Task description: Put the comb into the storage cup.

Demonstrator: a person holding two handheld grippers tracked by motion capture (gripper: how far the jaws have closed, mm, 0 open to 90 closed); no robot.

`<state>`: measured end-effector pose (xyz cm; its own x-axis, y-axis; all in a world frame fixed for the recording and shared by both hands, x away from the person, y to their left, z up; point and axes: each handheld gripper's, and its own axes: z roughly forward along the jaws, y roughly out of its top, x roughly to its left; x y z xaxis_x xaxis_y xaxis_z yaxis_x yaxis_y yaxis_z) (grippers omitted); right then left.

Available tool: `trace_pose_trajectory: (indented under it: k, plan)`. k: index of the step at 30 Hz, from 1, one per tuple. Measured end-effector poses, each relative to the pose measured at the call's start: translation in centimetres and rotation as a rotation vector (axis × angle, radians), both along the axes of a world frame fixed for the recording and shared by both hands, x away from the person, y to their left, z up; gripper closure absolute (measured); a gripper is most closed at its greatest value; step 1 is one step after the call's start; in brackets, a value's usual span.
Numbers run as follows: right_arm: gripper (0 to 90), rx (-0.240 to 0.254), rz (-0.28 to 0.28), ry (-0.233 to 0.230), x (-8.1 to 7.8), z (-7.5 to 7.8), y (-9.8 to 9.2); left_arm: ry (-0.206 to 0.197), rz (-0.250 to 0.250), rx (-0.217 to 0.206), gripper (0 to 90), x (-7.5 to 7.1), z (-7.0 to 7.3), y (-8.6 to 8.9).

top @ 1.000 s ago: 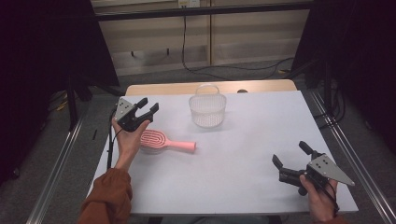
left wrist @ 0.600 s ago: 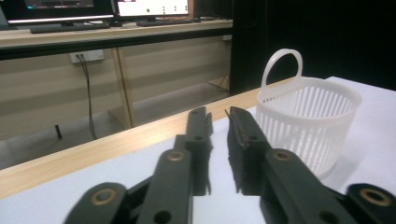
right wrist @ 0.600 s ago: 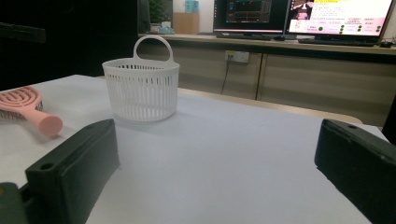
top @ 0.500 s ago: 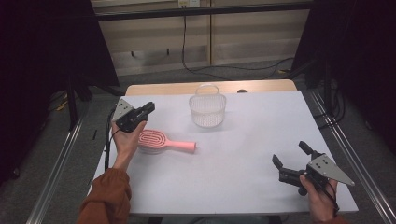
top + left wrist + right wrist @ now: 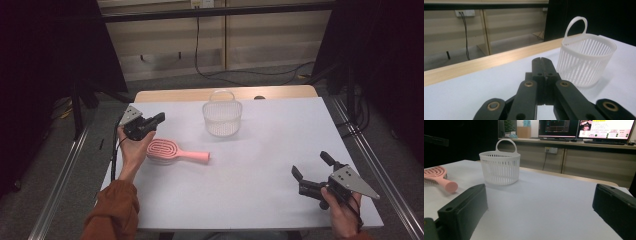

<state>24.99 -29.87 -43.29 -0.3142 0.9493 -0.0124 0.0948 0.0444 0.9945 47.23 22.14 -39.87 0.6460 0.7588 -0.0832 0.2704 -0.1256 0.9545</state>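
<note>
A white slatted basket (image 5: 222,117) with a hoop handle stands upright at the back middle of the white table (image 5: 250,195). A pink hairbrush (image 5: 172,151) lies flat left of centre, its handle pointing right. My left gripper (image 5: 159,118) hovers just behind the brush's head, aimed toward the basket (image 5: 585,60). Its jaws (image 5: 543,60) are shut flat against each other with nothing between them. My right gripper (image 5: 310,164) is held low near the front right corner, open and empty. Between its wide jaws (image 5: 539,202) I see the basket (image 5: 499,168) and the brush (image 5: 437,177) farther off.
A wooden strip (image 5: 225,93) runs along the table's far edge. Metal rails (image 5: 60,180) flank both sides of the table. Cables hang down the back wall, and monitors (image 5: 584,128) glow on a counter beyond the table.
The left gripper's jaws have gone from open to shut, with nothing caught between them. Both hands, the brush and the basket stay where they were.
</note>
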Motion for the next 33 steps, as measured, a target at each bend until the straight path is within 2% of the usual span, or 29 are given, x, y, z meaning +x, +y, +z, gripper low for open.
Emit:
trace_pose_trajectory:
  k: [2,3,5,6,7,8,9,12,15,16,17,19,20,21,22,24,27,28,29,30,33]
  plan:
    - [0.0,0.0,0.0,-0.001,0.0,0.0,0.0,0.009,0.003,0.0,90.0,0.1,0.1,0.0]
    - [0.0,0.0,0.0,0.0,0.0,0.0,0.0,0.02,0.0,0.021,90.0,0.1,0.2,0.0]
    - [0.0,0.0,0.0,0.001,0.0,0.0,0.0,0.027,-0.003,0.024,90.0,0.1,0.2,0.1]
    - [0.0,0.0,0.0,0.0,0.0,0.0,0.0,0.039,-0.02,0.039,90.0,0.2,0.3,0.0]
    - [0.0,0.0,0.001,0.0,0.0,0.0,0.0,0.068,-0.035,0.045,90.0,0.4,0.5,0.1]
    - [0.0,0.0,0.001,0.0,0.0,0.0,0.0,0.068,-0.035,0.045,90.0,0.4,0.5,0.1]
    - [0.0,0.0,0.003,0.0,0.0,0.0,0.0,0.096,-0.052,0.065,90.0,0.5,0.7,-0.1]
    - [0.0,-0.001,0.0,0.002,0.0,0.0,0.0,0.115,-0.069,0.089,90.0,0.7,1.0,-0.3]
    - [0.0,-0.003,0.002,0.002,0.0,0.0,0.1,0.133,-0.076,0.1,90.0,0.9,1.0,-0.4]
    - [0.0,-0.001,0.002,0.002,0.0,0.0,0.1,0.159,-0.072,0.111,90.0,1.3,0.7,-0.4]
    - [0.0,-0.001,0.002,0.003,0.0,0.0,0.1,0.159,-0.072,0.111,90.0,1.3,0.7,-0.4]
    - [0.0,-0.003,0.004,0.006,0.0,0.0,0.0,0.194,-0.068,0.138,90.0,1.7,0.7,-0.1]
    - [0.0,-0.004,0.005,0.008,0.0,0.0,0.0,0.194,-0.068,0.138,90.0,1.7,0.7,-0.1]
    - [0.0,-0.004,0.004,0.014,0.1,-0.1,0.0,0.198,-0.061,0.178,90.0,1.9,1.0,-0.1]
    - [0.0,-0.007,0.005,0.016,0.1,-0.1,0.0,0.198,-0.061,0.178,90.0,1.9,1.0,-0.1]
    - [0.0,-0.003,0.007,0.012,0.0,0.0,0.0,0.216,-0.063,0.218,90.0,2.1,1.3,-0.1]
    - [0.0,-0.005,0.008,0.011,0.0,0.0,0.0,0.231,-0.071,0.228,90.0,2.4,1.6,-0.1]
    - [0.0,-0.003,0.007,0.01,0.0,0.0,0.0,0.246,-0.077,0.251,90.0,2.5,1.6,-0.2]
    - [0.0,-0.003,0.007,0.01,0.0,0.0,0.0,0.246,-0.077,0.251,90.0,2.5,1.6,-0.2]
    - [0.0,-0.003,0.007,0.013,0.0,-0.1,0.0,0.259,-0.081,0.276,90.0,2.6,1.3,-0.4]
    - [0.0,-0.003,0.008,0.012,0.0,0.0,0.0,0.255,-0.07,0.29,90.0,2.9,1.0,-0.5]
